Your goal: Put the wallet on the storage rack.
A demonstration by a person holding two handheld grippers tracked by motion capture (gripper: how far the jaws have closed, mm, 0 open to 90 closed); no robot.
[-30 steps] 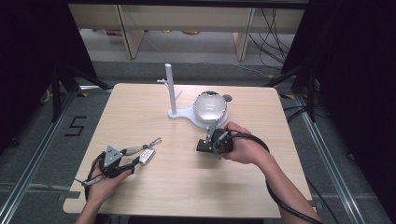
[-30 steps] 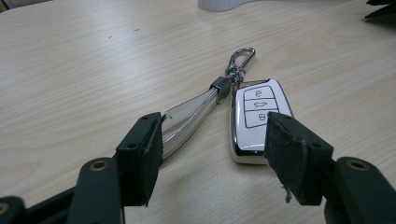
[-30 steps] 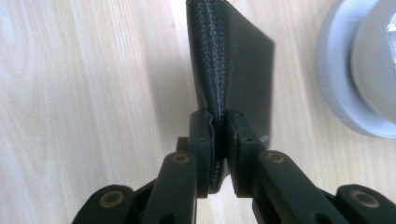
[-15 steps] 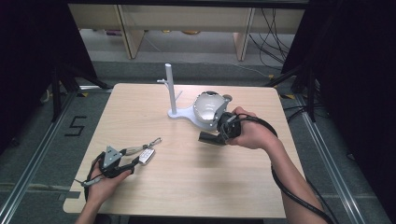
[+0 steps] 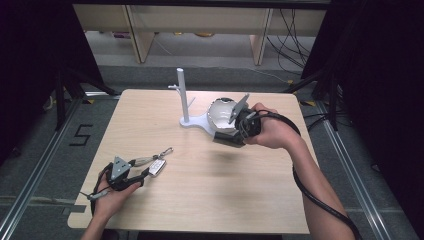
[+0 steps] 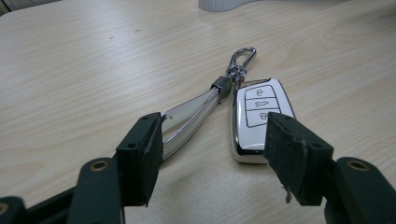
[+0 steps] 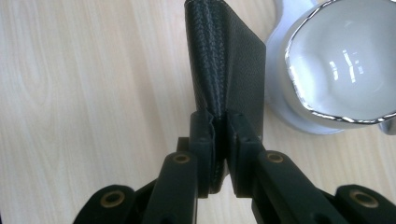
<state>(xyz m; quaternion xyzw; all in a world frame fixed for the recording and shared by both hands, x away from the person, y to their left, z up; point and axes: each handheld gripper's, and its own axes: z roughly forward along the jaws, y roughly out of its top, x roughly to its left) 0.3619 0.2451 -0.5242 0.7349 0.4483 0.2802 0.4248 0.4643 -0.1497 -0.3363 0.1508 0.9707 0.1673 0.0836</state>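
Observation:
A silver car key fob with a shiny strap and a clip lies flat on the wooden table. My left gripper rests at the front left, open, its jaws on either side of the fob's near end. From above, the fob sits just past the left gripper. My right gripper is shut on the edge of a black leather wallet, held off the table beside a white bowl. In the high view the wallet hangs just in front of the bowl.
The bowl sits on a white stand base with an upright post at the back middle of the table. Cables trail from both grippers. Dark frames and shelving surround the table.
My right gripper has lifted the wallet off the table and carried it back toward the bowl. The left gripper and key fob have stayed put.

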